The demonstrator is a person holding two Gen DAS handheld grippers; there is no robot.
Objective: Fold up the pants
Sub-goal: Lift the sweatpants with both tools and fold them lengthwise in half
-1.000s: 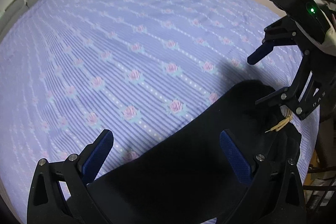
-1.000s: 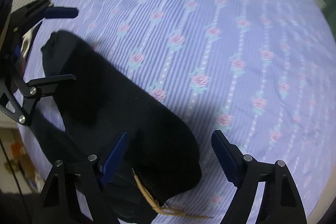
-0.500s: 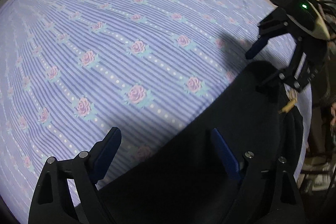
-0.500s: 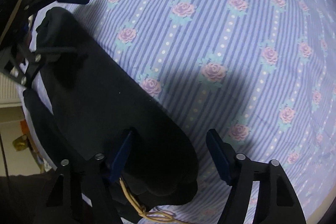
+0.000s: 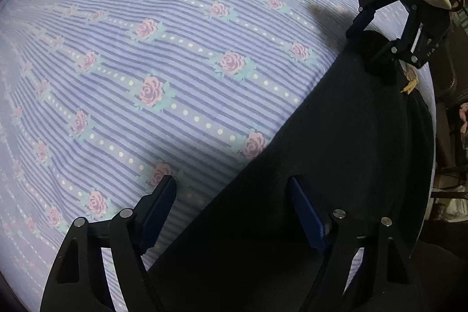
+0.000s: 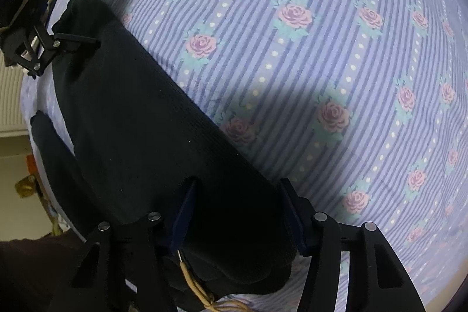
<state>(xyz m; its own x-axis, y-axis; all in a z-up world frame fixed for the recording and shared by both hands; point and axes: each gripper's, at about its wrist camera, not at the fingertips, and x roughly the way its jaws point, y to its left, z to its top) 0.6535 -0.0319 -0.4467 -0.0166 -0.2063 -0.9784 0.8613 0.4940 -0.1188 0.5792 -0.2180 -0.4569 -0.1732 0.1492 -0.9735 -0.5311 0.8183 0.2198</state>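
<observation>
The pants are seen as matt black knit cloth (finely ribbed). The bedsheet is smooth woven cotton-like cloth. Matt black plastic forms the left gripper, with bright metal rivets.

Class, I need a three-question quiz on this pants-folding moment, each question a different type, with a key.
1. True or false: the pants lie on a striped, rose-print sheet.
2. The right gripper is: A) shut on the drawstring B) open, astride the pants' end C) out of view.
3. Fill in: the left gripper has one finger over the sheet, the other over the ____.

Key: 1 true; 2 B; 3 pants.
</observation>
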